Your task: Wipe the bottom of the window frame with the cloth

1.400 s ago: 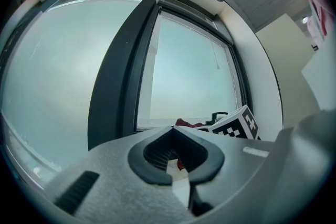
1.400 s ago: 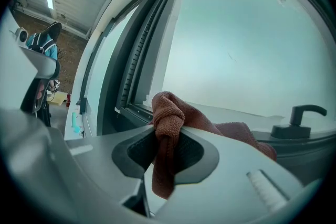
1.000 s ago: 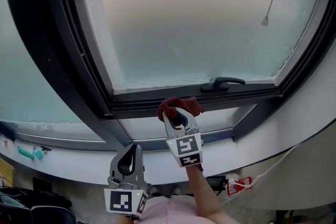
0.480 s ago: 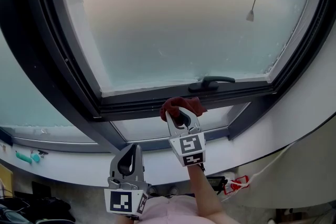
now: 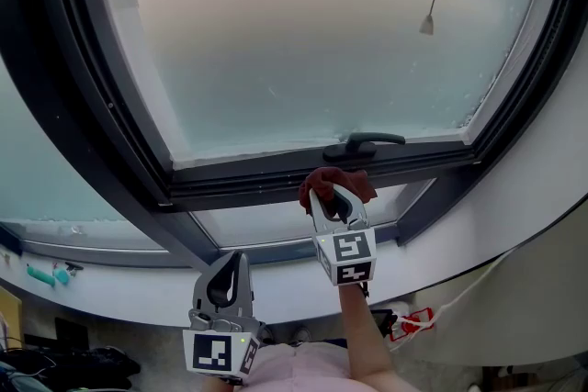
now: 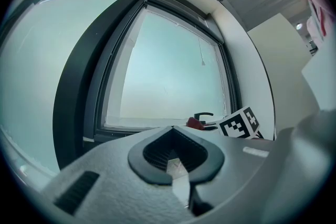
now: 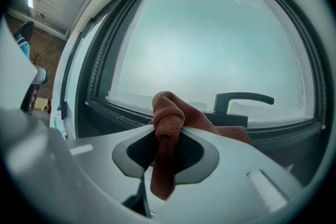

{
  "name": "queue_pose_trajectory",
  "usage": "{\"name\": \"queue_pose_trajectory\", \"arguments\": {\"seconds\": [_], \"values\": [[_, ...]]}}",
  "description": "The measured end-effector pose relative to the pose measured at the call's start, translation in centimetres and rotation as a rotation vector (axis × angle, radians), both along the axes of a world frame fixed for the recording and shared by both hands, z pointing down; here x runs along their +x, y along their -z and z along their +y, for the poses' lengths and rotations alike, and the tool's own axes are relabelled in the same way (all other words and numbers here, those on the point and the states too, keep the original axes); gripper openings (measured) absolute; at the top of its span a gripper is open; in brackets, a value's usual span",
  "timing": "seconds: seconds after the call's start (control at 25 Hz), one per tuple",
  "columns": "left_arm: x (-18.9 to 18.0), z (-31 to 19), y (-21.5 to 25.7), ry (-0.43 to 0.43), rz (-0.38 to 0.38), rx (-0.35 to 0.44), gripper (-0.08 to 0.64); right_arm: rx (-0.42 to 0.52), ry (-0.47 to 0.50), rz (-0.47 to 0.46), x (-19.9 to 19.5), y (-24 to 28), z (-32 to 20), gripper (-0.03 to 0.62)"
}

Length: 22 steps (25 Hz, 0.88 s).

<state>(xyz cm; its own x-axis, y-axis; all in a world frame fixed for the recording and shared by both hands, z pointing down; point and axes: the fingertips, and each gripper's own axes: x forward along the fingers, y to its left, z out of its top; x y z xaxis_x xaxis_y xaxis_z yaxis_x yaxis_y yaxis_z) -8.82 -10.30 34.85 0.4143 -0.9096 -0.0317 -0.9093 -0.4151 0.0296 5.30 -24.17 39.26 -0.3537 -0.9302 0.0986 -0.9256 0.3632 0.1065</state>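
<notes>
Cloth [image 7: 168,113] pinched in right tongs [image 5: 334,194], at window frame [image 5: 266,173] bottom.

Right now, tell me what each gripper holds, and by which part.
Right gripper: the reddish cloth, pinched at a bunched fold, one end hanging below the fingers. Left gripper: nothing, its fingers closed.

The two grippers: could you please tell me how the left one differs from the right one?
The right gripper has its jaws shut on the red-brown cloth; the left gripper has its jaws shut on nothing. The right gripper is up at the bottom of the window frame, near the handle; the left gripper sits lower, nearer the person. Both are grey and carry a marker cube.
</notes>
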Motion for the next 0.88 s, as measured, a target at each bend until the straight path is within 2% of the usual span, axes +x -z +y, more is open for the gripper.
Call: {"name": "queue_pose_trajectory", "arguments": {"seconds": [0.44,0.72,0.88], "values": [[0.0,0.9,0.2,0.021,0.001,0.005,0.003,-0.008,-0.119,-0.032,5.7,-0.2,-0.3,0.084],[-1.4,1.8,0.2,0.056,0.008,0.000,0.003,-0.022,-0.148,-0.032,5.7,-0.1,-0.1,0.083],[-2.7,2.3,-0.1,0.072,0.008,-0.012,0.003,-0.018,-0.144,-0.055,4.4,0.3,0.7,0.081]]}}
